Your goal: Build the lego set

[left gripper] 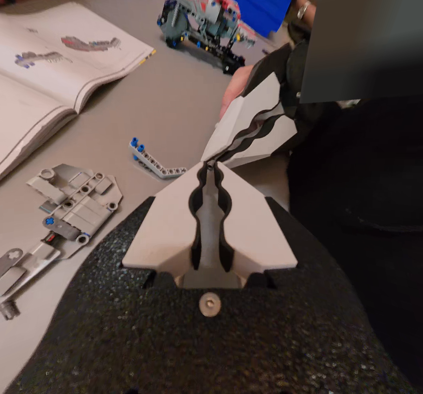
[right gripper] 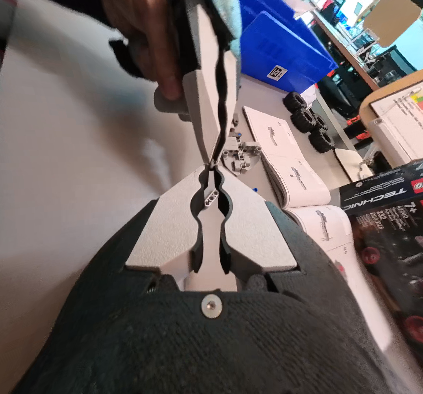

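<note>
on the grey worktop (left gripper: 160, 99) lay an open instruction booklet (left gripper: 57, 67), a half-built lego model (left gripper: 203, 23) and a grey panel assembly (left gripper: 75, 202), while above it the left claw (left gripper: 210, 165) and right claw (right gripper: 211, 170), tips meeting, both pinched a small dark pin (left gripper: 210, 167).

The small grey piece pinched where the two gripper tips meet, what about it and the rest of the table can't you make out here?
- Small grey piece: left wrist view, too small and mostly buried between both grippers' tips; shape unclear.
- Half-built grey and red lego model: left wrist view, motion-blurred; details unreadable.
- Open white instruction booklet: left wrist view, cut off by the left edge, drawings blurred.
- Black rubber tyres: right wrist view, small and overlapping; count uncertain.
</note>
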